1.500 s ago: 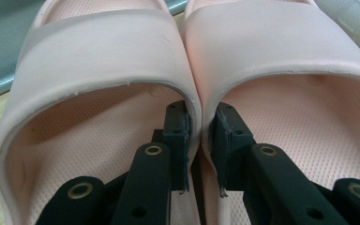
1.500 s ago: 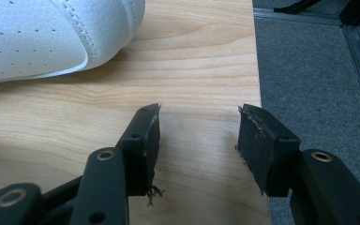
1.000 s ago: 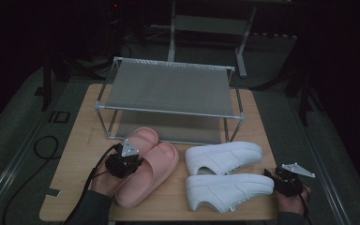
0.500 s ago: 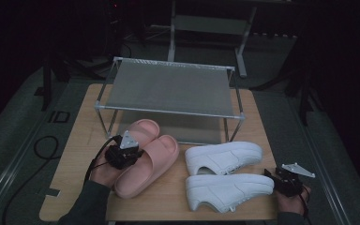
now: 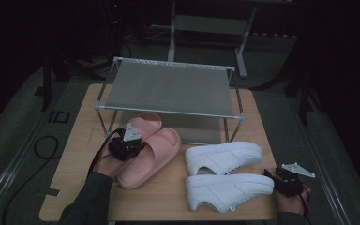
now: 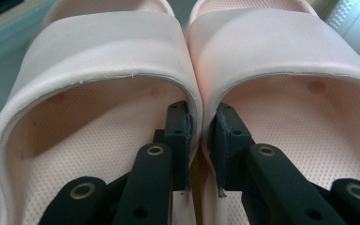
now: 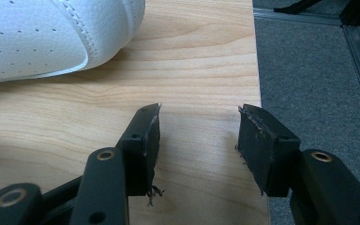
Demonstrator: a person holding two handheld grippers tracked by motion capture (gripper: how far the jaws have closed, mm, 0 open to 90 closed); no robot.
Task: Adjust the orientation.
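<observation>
High view looks down the table; both gripper views sit close, probably sharing its wooden top

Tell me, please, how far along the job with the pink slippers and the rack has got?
Early. Nothing sits on the wire rack yet. In hand: the left gripper is shut on the pink slippers, pinching their two adjoining inner walls together; they still lie on the table. The right gripper waits open beside the white sneakers, which lie untouched.

The right tool hangs with jaws apart over the tabletop edge, a white shoe beyond, grey floor alongside.
</observation>
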